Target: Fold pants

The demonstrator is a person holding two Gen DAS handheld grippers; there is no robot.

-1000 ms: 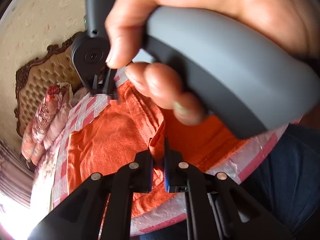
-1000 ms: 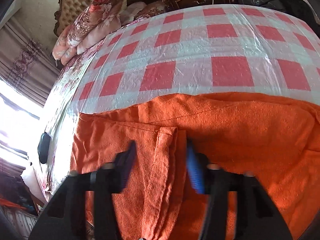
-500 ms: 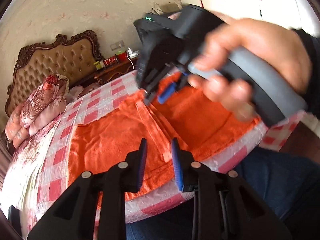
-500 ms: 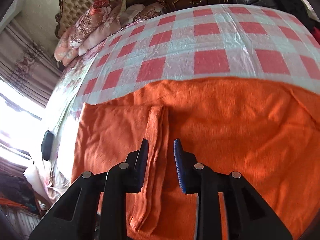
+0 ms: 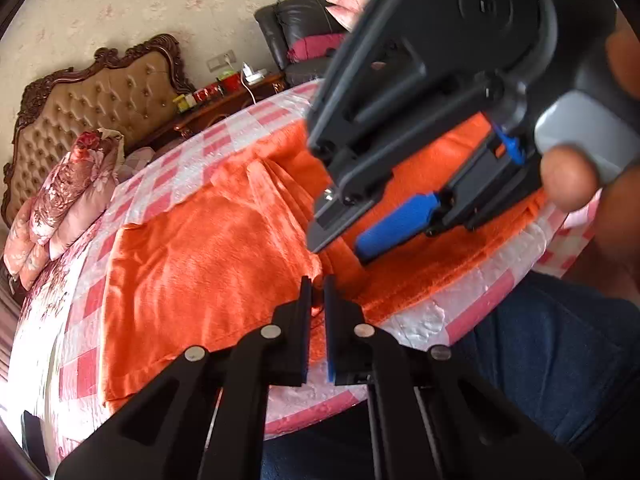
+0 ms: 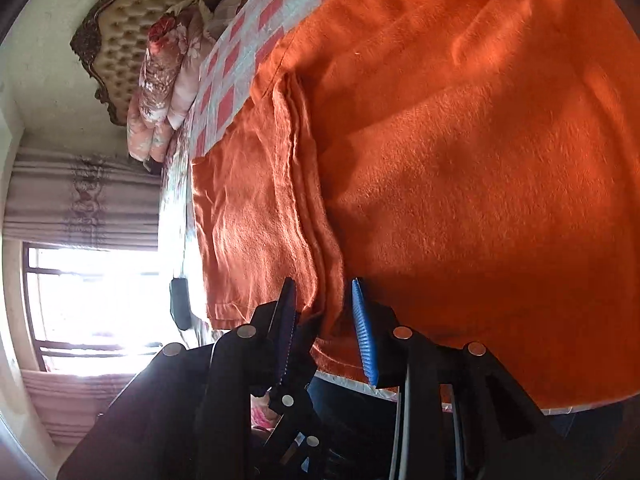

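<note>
Both claws work the near hem: left gripper (image 5: 316, 292) nips the orange pants (image 5: 208, 248), right gripper (image 6: 324, 312) part-spread astride the ridge, having just widened; folding barely begun.

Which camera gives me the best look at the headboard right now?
The left wrist view: the headboard stands nearly whole, carved frame and tufted padding clear. The right wrist view shows it tilted into the top corner, partly hidden by the pillows.
</note>
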